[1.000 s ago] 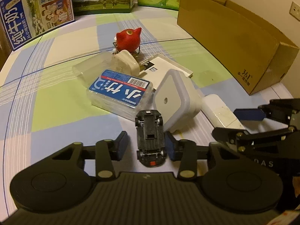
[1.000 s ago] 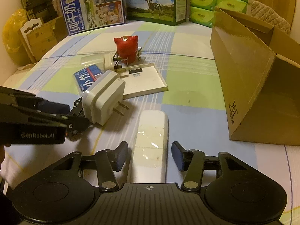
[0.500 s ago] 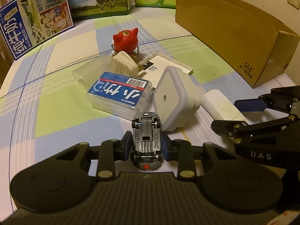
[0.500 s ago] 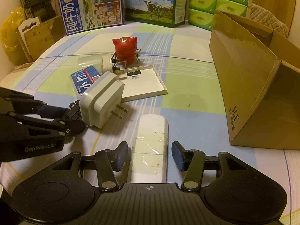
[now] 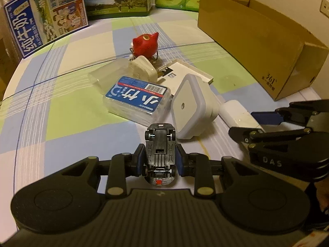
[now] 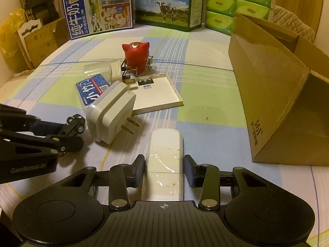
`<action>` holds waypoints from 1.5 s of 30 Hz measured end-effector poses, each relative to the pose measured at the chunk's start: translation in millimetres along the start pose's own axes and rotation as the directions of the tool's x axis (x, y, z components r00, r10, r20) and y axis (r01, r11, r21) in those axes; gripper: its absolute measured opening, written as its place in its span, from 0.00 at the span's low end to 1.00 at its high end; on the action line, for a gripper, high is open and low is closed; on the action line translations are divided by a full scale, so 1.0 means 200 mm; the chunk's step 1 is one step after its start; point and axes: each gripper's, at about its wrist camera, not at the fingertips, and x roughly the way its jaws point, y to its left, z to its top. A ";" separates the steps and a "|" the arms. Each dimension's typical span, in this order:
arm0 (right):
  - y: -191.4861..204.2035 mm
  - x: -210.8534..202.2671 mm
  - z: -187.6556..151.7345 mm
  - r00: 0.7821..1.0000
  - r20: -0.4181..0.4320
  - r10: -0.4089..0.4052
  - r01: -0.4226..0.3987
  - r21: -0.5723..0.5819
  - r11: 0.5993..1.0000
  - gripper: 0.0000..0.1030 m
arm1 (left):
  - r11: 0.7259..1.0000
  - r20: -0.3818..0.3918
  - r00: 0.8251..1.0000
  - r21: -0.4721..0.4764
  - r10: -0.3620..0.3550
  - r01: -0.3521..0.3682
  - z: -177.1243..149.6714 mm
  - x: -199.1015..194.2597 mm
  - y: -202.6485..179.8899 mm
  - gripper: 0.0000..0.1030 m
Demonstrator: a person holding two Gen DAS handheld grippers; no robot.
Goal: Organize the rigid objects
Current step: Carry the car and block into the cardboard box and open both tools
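Note:
A small grey toy car [image 5: 160, 142] lies upside down, nose away from me, between the pads of my left gripper [image 5: 160, 154], which is shut on its sides. In the right wrist view the left gripper [image 6: 67, 131] shows at the left edge with the car's wheels sticking out. My right gripper [image 6: 164, 164] straddles a flat white bar-shaped device [image 6: 165, 154] lying on the checked cloth. Its jaws are closing, with a narrow gap still on each side of the bar. From the left wrist view the right gripper [image 5: 253, 124] sits at the right, over the bar [image 5: 236, 113].
A white square plug adapter [image 6: 111, 115] stands just left of the bar. Behind it lie a clear case with a blue label [image 5: 137, 100], a smaller plug [image 5: 141, 68], a white tray lid [image 6: 156, 94] and a red figurine [image 6: 134, 55]. An open cardboard box [image 6: 267, 86] stands at the right.
The left jaws closed onto the toy car and lifted it slightly. The right jaws narrowed around the white bar. The right hand stayed put.

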 end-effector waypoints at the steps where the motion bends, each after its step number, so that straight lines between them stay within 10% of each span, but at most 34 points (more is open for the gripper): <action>1: 0.00 0.00 0.00 1.000 -0.001 0.000 0.000 -0.005 1.000 0.37 | 1.000 0.002 1.000 -0.004 0.001 -0.001 0.00 -0.01 0.00 0.25; 22: -0.10 -0.43 0.31 0.977 0.212 -0.019 0.009 0.046 0.999 0.36 | 0.998 0.151 0.988 0.053 -0.037 0.030 0.39 -0.30 -0.22 0.25; 32: -0.50 -0.71 0.55 0.942 0.311 -0.125 0.085 0.138 0.987 0.36 | 0.984 0.233 0.960 0.124 -0.157 0.131 0.74 -0.35 -0.55 0.25; 45: -1.12 -0.72 0.55 0.941 0.237 -0.241 0.161 0.312 0.936 0.36 | 0.955 0.185 0.944 0.169 -0.274 0.244 0.98 -0.08 -0.96 0.25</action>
